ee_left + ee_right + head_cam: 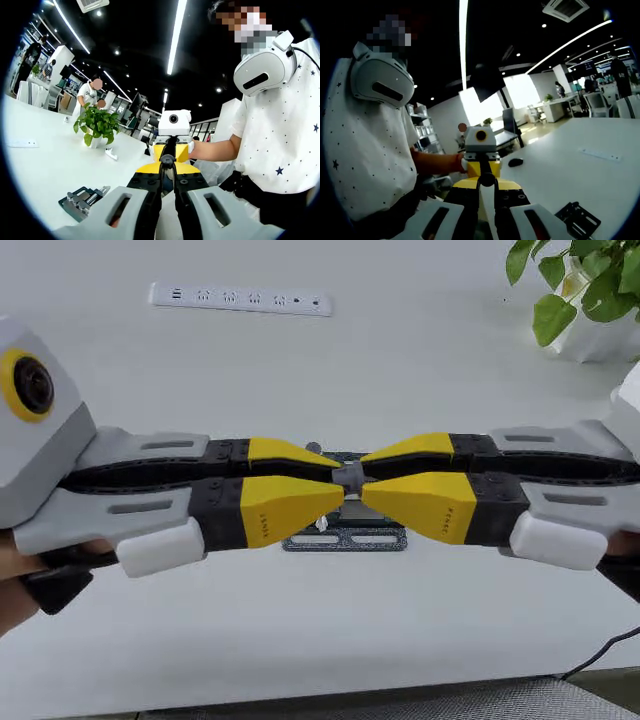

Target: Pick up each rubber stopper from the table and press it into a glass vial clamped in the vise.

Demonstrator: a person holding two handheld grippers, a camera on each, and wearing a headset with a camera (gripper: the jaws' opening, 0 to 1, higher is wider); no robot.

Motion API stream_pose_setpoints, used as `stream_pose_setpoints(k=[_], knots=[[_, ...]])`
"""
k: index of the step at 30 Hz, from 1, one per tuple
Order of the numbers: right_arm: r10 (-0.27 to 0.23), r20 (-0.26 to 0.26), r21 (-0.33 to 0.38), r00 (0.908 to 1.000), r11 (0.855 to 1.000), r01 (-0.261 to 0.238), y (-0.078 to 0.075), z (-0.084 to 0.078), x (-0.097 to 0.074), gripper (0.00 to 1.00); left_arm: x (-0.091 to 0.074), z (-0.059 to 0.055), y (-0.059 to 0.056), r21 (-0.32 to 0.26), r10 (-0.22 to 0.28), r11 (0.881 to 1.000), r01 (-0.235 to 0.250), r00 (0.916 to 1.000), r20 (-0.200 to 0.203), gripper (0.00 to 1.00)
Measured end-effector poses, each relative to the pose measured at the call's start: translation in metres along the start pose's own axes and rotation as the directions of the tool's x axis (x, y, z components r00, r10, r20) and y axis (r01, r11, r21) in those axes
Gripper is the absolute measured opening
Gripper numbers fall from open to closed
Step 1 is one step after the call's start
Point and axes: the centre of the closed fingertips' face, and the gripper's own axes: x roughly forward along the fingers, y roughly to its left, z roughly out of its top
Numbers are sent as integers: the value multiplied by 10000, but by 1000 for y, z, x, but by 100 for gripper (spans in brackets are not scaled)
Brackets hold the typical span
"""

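Note:
My left gripper comes in from the left and my right gripper from the right. Their yellow fingertips nearly touch nose to nose above the table. Both are shut, with nothing seen between their jaws. In the left gripper view my left gripper faces the right gripper. In the right gripper view my right gripper faces the left gripper. A dark grey vise sits on the white table right beneath the meeting tips, which hide most of it. The vise lies lower left in the left gripper view, and the vise lower right in the right gripper view.
A white power strip lies at the far side of the table. A potted plant stands at the back right. A black cable hangs off the front right edge. A dark mouse-like object rests on the table.

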Motion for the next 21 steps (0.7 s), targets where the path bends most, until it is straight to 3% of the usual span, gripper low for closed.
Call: stream_pose_setpoints(k=[6,11,16,19,21], knots=[[-218,-498,-18,9985,9998,217,-9,-9,1,5,-9,-2,5,212,346,9992,-347,9994,40,6],[-674,-855,107,9941,9976,686,-26,-14,-1,5,-22,-10,21,616,1186,9912,-1170,9927,-239,15],[-1374,-1419,228,9803,9896,1420,-49,-21,-1,5,-33,-23,32,903,1814,9804,-1749,9810,-695,22],[-1741,-1868,142,9668,9836,1798,-65,-25,-1,5,-39,-35,43,1269,2350,9670,-2207,9655,-1120,31],[-1855,-2076,88,9605,9815,1915,-70,-28,1,5,-40,-41,46,1334,2496,9633,-2328,9600,-1272,36]])
